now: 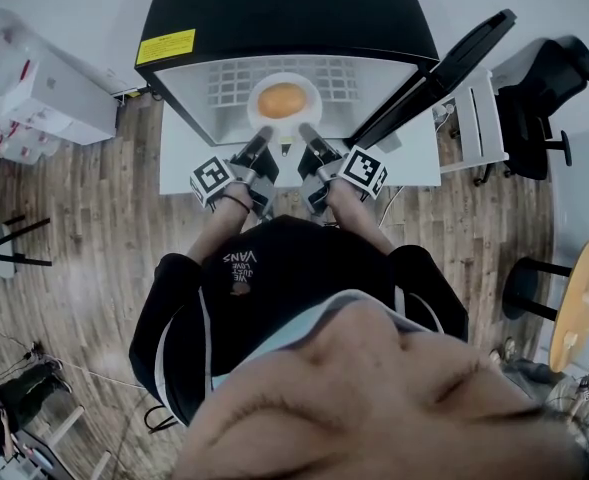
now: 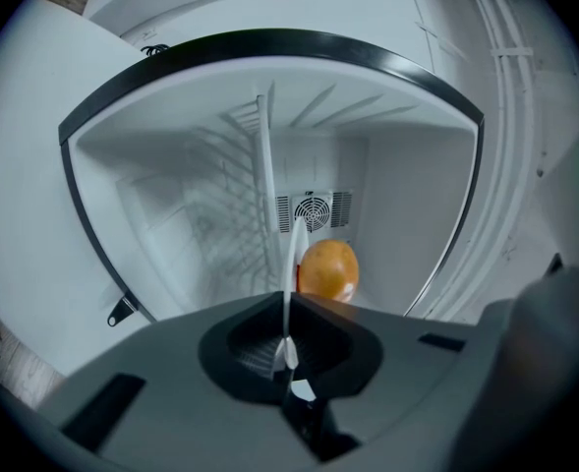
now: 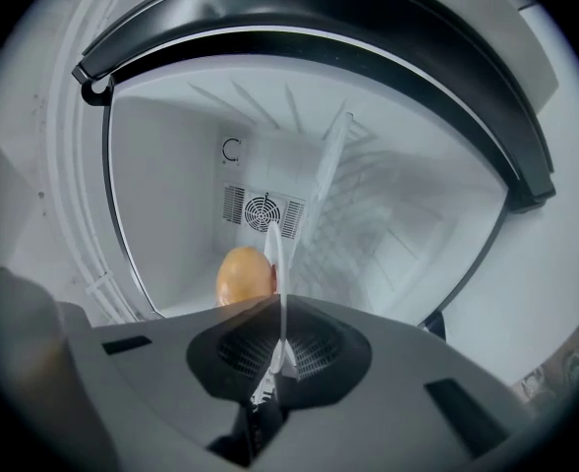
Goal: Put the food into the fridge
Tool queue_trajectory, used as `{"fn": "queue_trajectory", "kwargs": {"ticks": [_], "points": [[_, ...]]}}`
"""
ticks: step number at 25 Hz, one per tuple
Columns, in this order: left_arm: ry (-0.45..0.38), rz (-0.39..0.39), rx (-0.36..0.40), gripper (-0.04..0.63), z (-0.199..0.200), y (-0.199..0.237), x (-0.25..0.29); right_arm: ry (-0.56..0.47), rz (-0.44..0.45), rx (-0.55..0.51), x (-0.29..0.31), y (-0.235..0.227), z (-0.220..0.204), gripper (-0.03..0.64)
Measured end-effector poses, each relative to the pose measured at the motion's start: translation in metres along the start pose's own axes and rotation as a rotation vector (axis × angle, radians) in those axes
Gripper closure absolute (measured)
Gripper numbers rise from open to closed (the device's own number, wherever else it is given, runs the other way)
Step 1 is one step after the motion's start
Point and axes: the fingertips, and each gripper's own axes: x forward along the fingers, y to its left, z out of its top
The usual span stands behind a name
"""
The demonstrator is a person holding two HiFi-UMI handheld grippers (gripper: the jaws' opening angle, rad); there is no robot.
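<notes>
Your black top fills the bottom of the head view, and both forearms reach out from it toward the fridge. The fridge stands on a white bench, with its door swung open at the fridge's right side.

Your left gripper and right gripper point level at the fridge's opening, side by side and close together. Between them they carry a white plate. Each gripper view shows the plate edge-on, running straight into the closed jaws. The left jaws are clamped on the plate's near rim, and the right jaws are clamped on that rim just beside them.

The food, a round orange thing, sits on the middle of the plate. The plate is at the mouth of the fridge, with its near rim toward you. The wire shelf shows behind and to both sides of it, but you cannot tell whether the plate touches that shelf. From the left gripper view, a round fan vent sits on the fridge's back wall, beyond the food.

A black chair stands well to the right of the fridge, on the wooden floor.
</notes>
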Motion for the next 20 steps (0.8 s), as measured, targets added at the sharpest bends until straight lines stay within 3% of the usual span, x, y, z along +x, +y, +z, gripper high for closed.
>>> {"fn": "queue_trajectory", "kwargs": {"ticks": [20], "points": [[-0.020,0.002,-0.058,0.569,0.010,0.001,0.014,-0.010,0.018,-0.010,0.012,0.001,0.014,0.595]]}}
